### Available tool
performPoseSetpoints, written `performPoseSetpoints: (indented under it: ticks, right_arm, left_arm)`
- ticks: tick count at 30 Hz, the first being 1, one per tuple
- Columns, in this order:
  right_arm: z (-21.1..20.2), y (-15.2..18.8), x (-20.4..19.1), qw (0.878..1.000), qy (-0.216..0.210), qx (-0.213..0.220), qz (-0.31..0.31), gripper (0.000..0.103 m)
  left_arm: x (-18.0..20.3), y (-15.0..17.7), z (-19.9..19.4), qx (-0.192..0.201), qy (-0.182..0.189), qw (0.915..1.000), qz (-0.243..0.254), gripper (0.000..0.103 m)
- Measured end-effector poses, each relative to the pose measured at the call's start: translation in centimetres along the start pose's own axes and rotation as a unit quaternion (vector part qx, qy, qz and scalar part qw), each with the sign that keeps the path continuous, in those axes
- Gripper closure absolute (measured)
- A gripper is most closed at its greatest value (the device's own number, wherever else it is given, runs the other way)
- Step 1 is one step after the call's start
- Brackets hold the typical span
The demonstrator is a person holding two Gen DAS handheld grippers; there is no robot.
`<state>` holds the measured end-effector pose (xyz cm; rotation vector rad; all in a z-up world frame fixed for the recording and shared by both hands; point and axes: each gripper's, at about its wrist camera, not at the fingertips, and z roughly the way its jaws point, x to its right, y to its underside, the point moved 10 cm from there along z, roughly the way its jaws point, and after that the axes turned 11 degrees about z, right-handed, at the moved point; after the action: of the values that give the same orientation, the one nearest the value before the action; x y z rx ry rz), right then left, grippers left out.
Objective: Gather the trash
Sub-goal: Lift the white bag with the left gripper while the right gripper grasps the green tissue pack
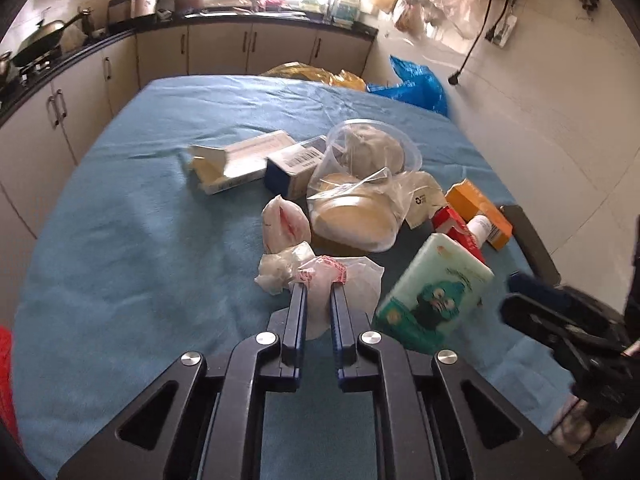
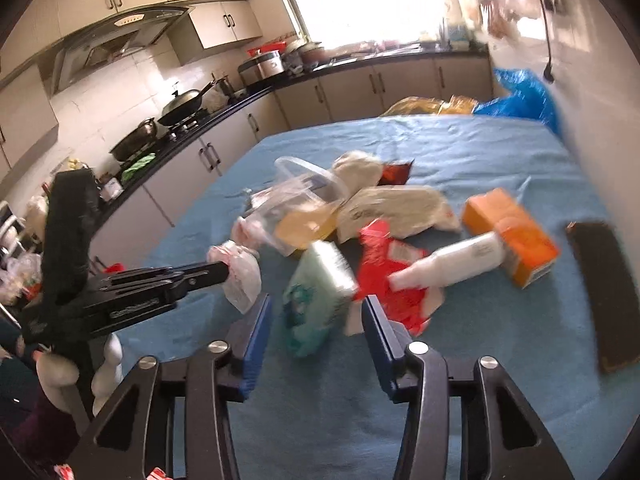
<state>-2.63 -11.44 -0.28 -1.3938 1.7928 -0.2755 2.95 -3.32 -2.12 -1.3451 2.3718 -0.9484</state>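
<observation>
Left tool (image 1: 318, 286) pinching crumpled white plastic bag (image 1: 352, 280) on blue-covered bench (image 1: 120, 240). Right tool (image 2: 316, 304) spread around green tissue pack (image 2: 316, 296), pads apart from it, beside trash pile.

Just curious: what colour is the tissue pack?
Pale green tissue pack, with a teal cartoon figure; clearest from the left wrist.

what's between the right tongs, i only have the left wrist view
Observer: The green tissue pack stands between the right tongs, tilted; the pads are not on it yet.
Operator: is my left grip solid
Observer: From the right wrist view, the left tongs pinch the white plastic bag, which hangs clear of the blue cloth.
Operator: anything at the far right
Observer: A white bottle lies on its side against the orange box.
</observation>
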Motion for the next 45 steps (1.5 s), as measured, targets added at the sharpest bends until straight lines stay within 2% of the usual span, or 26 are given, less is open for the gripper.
performPoseSetpoints:
  ticks: [2, 7, 11, 15, 16, 17, 18, 19, 25, 35, 38, 39, 43, 45]
  right_arm:
    - [-0.1, 0.9, -0.5, 1.0, -0.009, -0.006, 0.001, 0.053]
    - [1.9, 2.5, 0.0, 0.999, 0.023, -0.026, 0.014, 0.052]
    - [3.6, 1.8, 1.1, 0.998, 0.037, -0.025, 0.04, 0.044]
    - [5.2, 1.5, 0.9, 0.997, 0.037, -0.026, 0.057, 0.044]
    - [5.7, 1.5, 0.9, 0.997, 0.038, -0.029, 0.061, 0.046]
    - [6.1, 1.6, 0.9, 0.997, 0.039, -0.032, 0.063, 0.057]
    - [6.4, 1.6, 0.9, 0.997, 0.039, -0.036, 0.064, 0.076]
    - [6.6, 1.8, 0.9, 0.996, 0.035, -0.041, 0.067, 0.08]
    - [6.3, 1.9, 0.6, 0.996, 0.008, -0.038, 0.08, 0.088]
    - [2.3, 2.2, -0.9, 0.998, 0.02, 0.008, 0.056, 0.09]
    - [0.9, 2.1, -1.8, 0.998, 0.013, 0.022, 0.055, 0.092]
    - [0.3, 2.1, -2.3, 0.998, 0.011, 0.029, 0.052, 0.096]
    - [-1.1, 2.1, -4.2, 0.998, 0.005, 0.041, 0.036, 0.096]
    - [-1.5, 2.3, -5.3, 0.999, 0.009, 0.048, 0.013, 0.102]
  left_arm:
    - [-0.5, 0.7, -2.0, 0.013, -0.003, 0.9999, -0.009, 0.092]
    - [-1.6, 2.1, -5.3, 0.037, -0.007, 0.9989, -0.028, 0.092]
    - [-2.5, 2.9, -7.0, 0.049, -0.014, 0.9979, -0.041, 0.092]
    - [-3.4, 4.0, -8.3, 0.056, -0.026, 0.9967, -0.053, 0.092]
    - [-3.5, 4.0, -8.4, 0.057, -0.03, 0.9964, -0.056, 0.092]
    - [-3.7, 4.2, -8.6, 0.058, -0.034, 0.996, -0.059, 0.092]
    - [-4.0, 4.5, -8.8, 0.059, -0.036, 0.9955, -0.064, 0.092]
    - [-4.1, 4.7, -9.0, 0.059, -0.037, 0.9952, -0.069, 0.092]
    - [-5.3, 5.9, -10.3, 0.061, -0.057, 0.9929, -0.084, 0.092]
    - [-8.3, 7.7, -14.5, 0.085, -0.105, 0.9859, -0.098, 0.092]
    - [-9.0, 8.4, -15.2, 0.089, -0.11, 0.9843, -0.106, 0.092]
    - [-9.3, 8.5, -15.4, 0.09, -0.111, 0.9838, -0.108, 0.092]
    - [-10.2, 9.3, -16.5, 0.098, -0.117, 0.9814, -0.117, 0.092]
    - [-10.8, 9.9, -17.0, 0.101, -0.12, 0.9799, -0.123, 0.092]
